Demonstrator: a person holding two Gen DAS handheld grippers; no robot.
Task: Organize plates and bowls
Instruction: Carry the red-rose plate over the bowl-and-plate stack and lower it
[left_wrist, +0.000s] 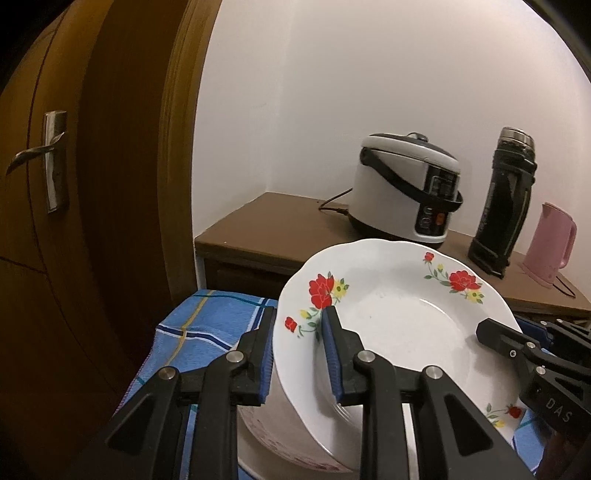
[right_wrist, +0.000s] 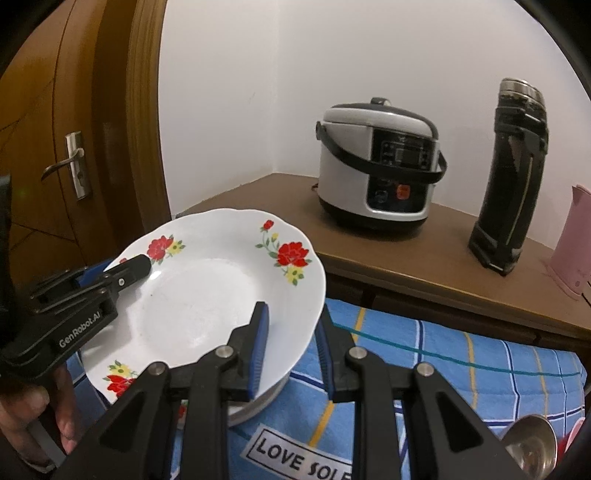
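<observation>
A white plate with red flowers (left_wrist: 399, 325) (right_wrist: 199, 302) is held tilted between both grippers, above a stack of other dishes (left_wrist: 280, 428) (right_wrist: 255, 406) on a blue checked cloth (left_wrist: 207, 325) (right_wrist: 443, 369). My left gripper (left_wrist: 300, 314) is shut on the plate's left rim, one pad under it and one on its face. My right gripper (right_wrist: 291, 308) is shut on the right rim in the same way. The right gripper (left_wrist: 513, 328) also shows at the plate's far side in the left wrist view. The left gripper (right_wrist: 118, 267) shows likewise in the right wrist view.
Behind the cloth, a brown table (right_wrist: 280, 199) carries a rice cooker (left_wrist: 402, 192) (right_wrist: 376, 166), a black flask (left_wrist: 506, 203) (right_wrist: 513, 177) and a pink kettle (left_wrist: 550, 243). A wooden door (left_wrist: 92, 184) stands at left. A metal spoon (right_wrist: 532, 446) lies at lower right. A person's hand (right_wrist: 40, 417) holds the left gripper.
</observation>
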